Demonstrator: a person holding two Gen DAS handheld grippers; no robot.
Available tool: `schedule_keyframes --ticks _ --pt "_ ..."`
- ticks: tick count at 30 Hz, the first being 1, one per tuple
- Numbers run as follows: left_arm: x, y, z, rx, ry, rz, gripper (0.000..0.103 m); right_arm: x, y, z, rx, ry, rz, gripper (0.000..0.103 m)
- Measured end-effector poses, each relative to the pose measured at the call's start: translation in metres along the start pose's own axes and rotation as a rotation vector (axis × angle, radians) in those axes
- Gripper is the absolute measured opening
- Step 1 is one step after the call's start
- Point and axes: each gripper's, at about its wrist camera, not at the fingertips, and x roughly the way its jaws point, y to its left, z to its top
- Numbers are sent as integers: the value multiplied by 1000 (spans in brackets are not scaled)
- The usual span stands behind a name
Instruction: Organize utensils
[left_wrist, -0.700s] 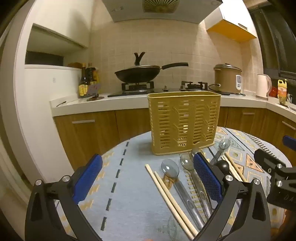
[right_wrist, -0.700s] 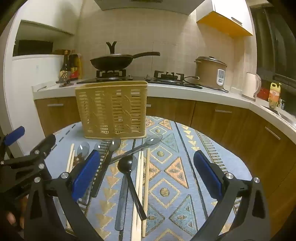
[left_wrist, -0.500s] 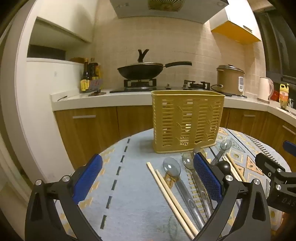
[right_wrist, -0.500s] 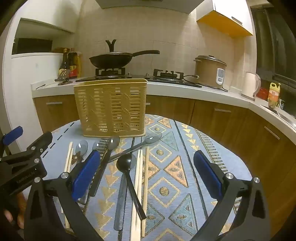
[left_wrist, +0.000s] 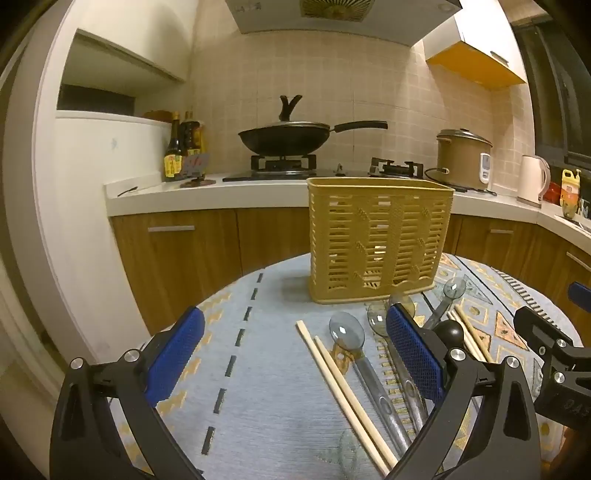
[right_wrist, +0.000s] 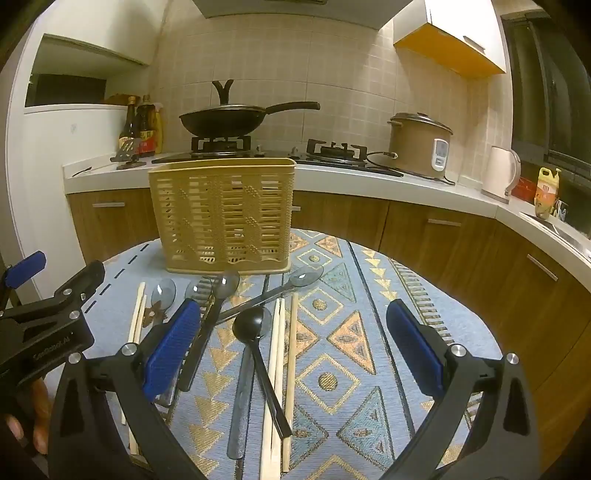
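A yellow slotted utensil basket (left_wrist: 380, 236) (right_wrist: 223, 216) stands upright at the far side of the patterned tablecloth (right_wrist: 351, 332). In front of it lie several spoons, among them a black spoon (right_wrist: 255, 339) and grey spoons (left_wrist: 349, 332) (right_wrist: 227, 286), and wooden chopsticks (left_wrist: 343, 387) (right_wrist: 280, 365). My left gripper (left_wrist: 295, 362) is open and empty, above the cloth left of the utensils. My right gripper (right_wrist: 295, 349) is open and empty, hovering above the black spoon and chopsticks. Each gripper shows at the edge of the other's view.
Behind the table runs a kitchen counter (left_wrist: 207, 192) with a black wok (left_wrist: 288, 138) on the stove, sauce bottles (left_wrist: 181, 147), a rice cooker (right_wrist: 421, 146) and a kettle (right_wrist: 500, 175). Wooden cabinets (right_wrist: 424, 236) stand below it.
Both views have shifted slightly, so the basket and counter sit a little lower and more level in frame. The utensils lie where they were. Both grippers stay open.
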Motion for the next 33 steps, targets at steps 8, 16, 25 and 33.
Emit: schedule_keyframes --ticks 8,16,25,33 --pt "0 0 0 7 -3 -4 96 0 -1 2 -1 2 -1 97" --pt "-1 -4 -1 12 -4 0 96 0 -1 2 -1 4 -2 97" --pt "-3 -7 -3 14 -6 1 96 1 -1 2 1 6 -6 97" --pt "-2 -4 -2 10 -3 0 96 1 -1 2 1 6 -8 97"
